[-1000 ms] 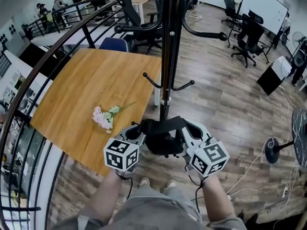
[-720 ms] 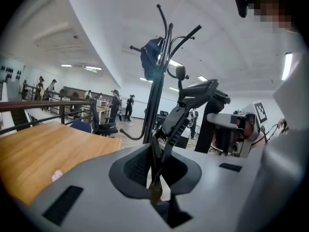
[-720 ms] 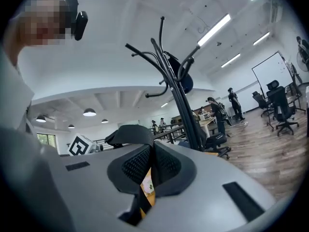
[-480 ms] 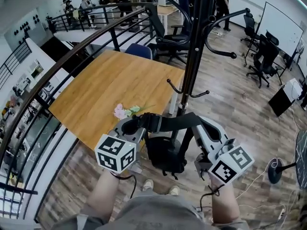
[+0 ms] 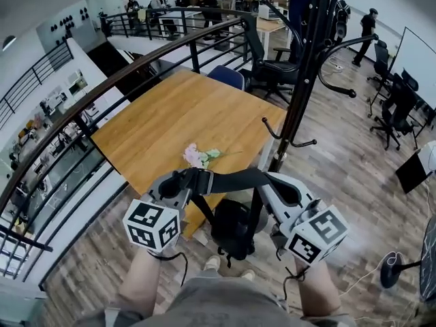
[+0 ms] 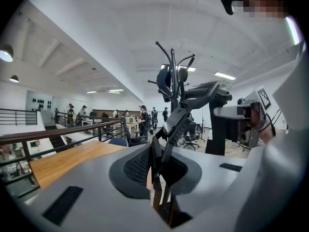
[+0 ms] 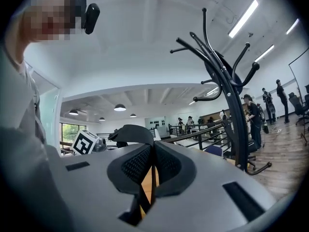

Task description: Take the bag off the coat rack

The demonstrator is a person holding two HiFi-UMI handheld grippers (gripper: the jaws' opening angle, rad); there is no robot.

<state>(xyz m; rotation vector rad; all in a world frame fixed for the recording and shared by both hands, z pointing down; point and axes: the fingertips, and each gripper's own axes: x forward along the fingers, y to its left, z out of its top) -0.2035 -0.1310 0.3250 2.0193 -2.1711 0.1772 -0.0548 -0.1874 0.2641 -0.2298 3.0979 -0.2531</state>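
Evidently the bag [image 5: 231,229] is carried by its strap [image 5: 228,179] alone. The strap is stretched almost level between the two tools, and the black body hangs below it, close against the pole of the coat rack [image 5: 308,73] and above the floor. The strap is probably held wide in this way so that it can be drawn away without snagging on the lower hooks [image 5: 300,144]. Whether it is already clear of every hook cannot be settled, since the pole is crossed by the strap in the head view. The left tool [image 5: 178,181] is clenched on the strap's left end, with the webbing pinched edge-on between its pads [image 6: 137,166] and led up towards the other hand. The right tool [image 5: 271,184] is likewise closed tight, a thin run of strap being nipped between its pads [image 7: 136,166] while a loop of it arches above. Beyond, a wooden tabletop [image 5: 170,114] bearing a sprig of pink flowers [image 5: 197,155] is left untouched.
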